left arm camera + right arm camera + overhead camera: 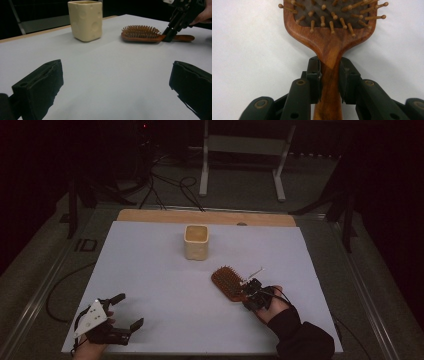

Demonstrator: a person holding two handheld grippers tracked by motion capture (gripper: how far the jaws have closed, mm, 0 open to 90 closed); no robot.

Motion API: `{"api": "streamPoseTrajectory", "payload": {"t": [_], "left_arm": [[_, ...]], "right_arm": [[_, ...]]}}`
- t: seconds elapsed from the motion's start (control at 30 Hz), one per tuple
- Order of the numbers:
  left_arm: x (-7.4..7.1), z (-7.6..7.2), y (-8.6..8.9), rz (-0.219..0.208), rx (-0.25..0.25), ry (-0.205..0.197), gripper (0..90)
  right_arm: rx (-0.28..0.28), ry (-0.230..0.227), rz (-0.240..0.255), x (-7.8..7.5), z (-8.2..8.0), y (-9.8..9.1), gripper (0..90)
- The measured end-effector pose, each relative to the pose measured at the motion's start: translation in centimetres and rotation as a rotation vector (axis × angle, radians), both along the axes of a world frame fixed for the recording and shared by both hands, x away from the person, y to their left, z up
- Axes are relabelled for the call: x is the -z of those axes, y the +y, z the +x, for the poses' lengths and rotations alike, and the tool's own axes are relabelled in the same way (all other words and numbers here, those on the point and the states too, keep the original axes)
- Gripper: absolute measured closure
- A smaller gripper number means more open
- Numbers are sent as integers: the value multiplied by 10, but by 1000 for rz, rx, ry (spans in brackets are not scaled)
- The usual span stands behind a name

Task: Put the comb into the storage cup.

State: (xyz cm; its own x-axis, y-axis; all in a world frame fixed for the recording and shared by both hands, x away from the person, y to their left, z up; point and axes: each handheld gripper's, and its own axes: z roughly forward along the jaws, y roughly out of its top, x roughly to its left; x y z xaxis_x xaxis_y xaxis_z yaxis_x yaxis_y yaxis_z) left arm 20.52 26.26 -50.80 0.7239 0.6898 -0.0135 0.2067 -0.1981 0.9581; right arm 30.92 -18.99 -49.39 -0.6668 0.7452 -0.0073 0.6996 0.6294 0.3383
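Note:
A wooden hairbrush (227, 282) lies bristles up on the white mat (160, 285), right of centre. My right gripper (247, 294) is shut on its handle just below the head, and in the right gripper view both pads (315, 75) press the sides of the hairbrush (329, 35). A cream cup (196, 241) with dimpled walls stands upright at the middle back. My left gripper (129, 310) rests near the mat's front left corner, jaws wide open with nothing between them. The left gripper view looks across the mat to the cup (85, 20), the hairbrush (141, 33) and the right gripper (170, 35).
A strip of wooden tabletop (150, 215) shows behind the mat. On the dark floor beyond lie black cables (170, 187), and the white legs of a metal frame (204, 170) stand there. Bare mat lies between the two grippers and left of the cup.

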Motion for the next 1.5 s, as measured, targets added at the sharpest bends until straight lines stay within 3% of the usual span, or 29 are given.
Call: {"api": "streamPoseTrajectory", "payload": {"t": [0.3,0.57,0.9,1.03,1.23,1.43,1.47,1.5], "left_arm": [[0,0,0,-2,-2,-1,0],[0,1,0,6,-1,5,0],[-3,3,-1,-18,-12,15,0],[-5,6,0,-49,-24,42,0],[-18,12,-2,-73,-41,62,0],[-37,22,-11,-46,-45,92,0],[-40,23,-13,-45,-46,102,0],[-43,25,-15,-55,-43,108,0]], "right_arm": [[5,-52,30,0,-3,-3,733],[24,-117,94,-16,-7,-10,732],[2,-180,158,-27,-17,-9,732],[-5,-212,176,-31,-19,-7,732],[-50,-274,221,-40,-21,-4,732],[-91,-329,247,-52,-21,-3,732],[-106,-331,278,-55,-21,-3,732],[-106,-331,278,-55,-21,-3,732]]}}
